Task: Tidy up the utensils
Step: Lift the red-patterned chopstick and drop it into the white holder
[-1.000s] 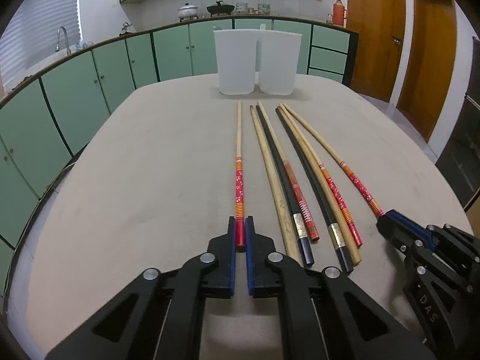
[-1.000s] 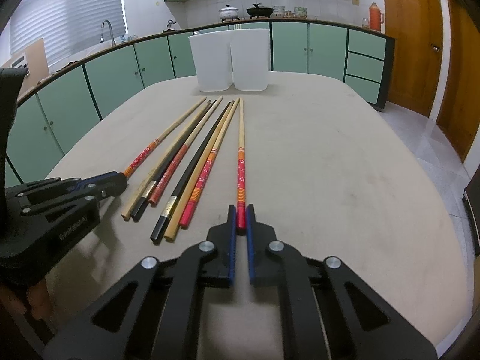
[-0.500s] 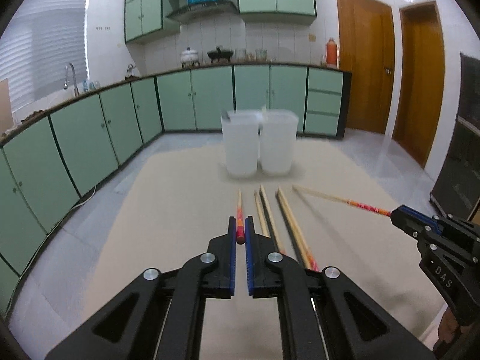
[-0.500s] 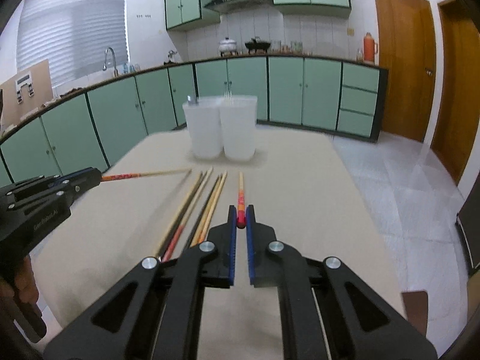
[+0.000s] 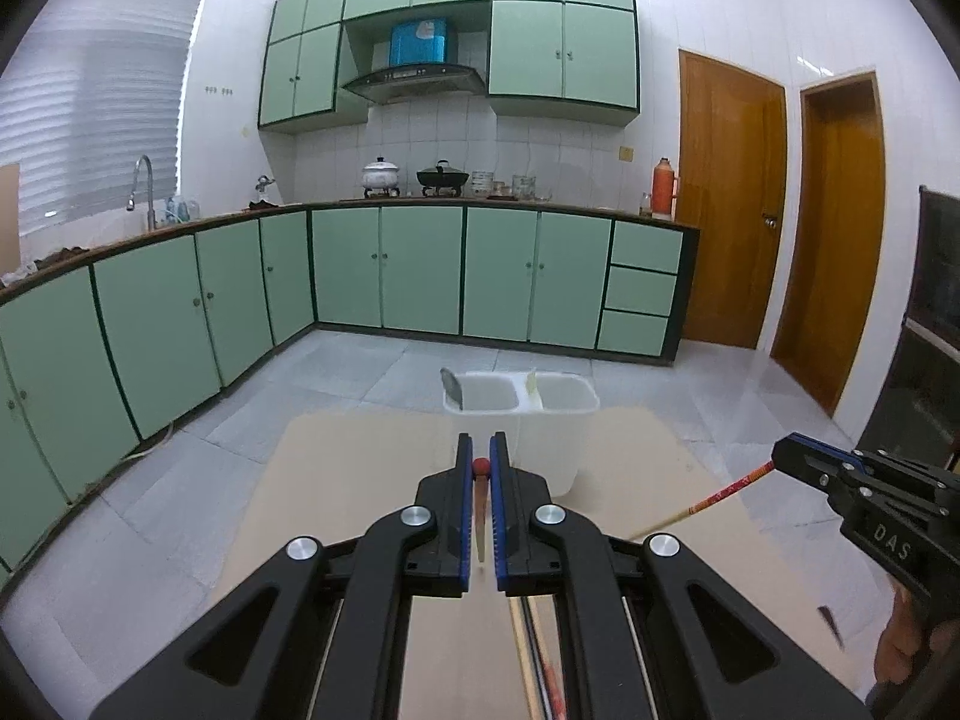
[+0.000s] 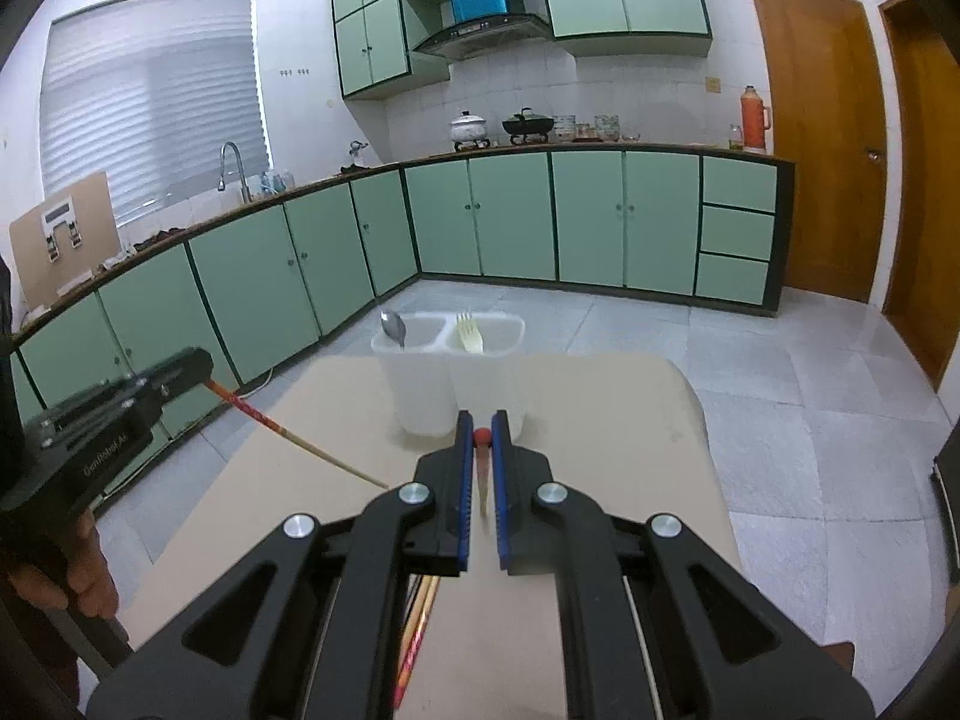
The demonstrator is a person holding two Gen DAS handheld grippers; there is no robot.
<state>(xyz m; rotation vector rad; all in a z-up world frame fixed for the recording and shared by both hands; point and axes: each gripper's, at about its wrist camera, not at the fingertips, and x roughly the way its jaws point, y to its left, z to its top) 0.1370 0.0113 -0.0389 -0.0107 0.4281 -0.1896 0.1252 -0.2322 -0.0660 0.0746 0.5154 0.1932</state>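
Note:
In the left wrist view my left gripper is shut on the red end of a chopstick, whose wooden shaft hangs down between the fingers. In the right wrist view my right gripper is likewise shut on a red-ended chopstick. Each gripper shows in the other's view, lifted above the table: the right gripper with its patterned chopstick, the left gripper with its chopstick. Two white bins stand ahead at the table's far end.
A spoon stands in the left bin and a pale fork in the right one. Several more chopsticks lie on the beige table under the grippers. Green cabinets, tiled floor and wooden doors lie beyond.
Both grippers have risen from the table, each lifting its chopstick by the red end. The views tilted up, so the bins now sit low and the other chopsticks are nearly hidden.

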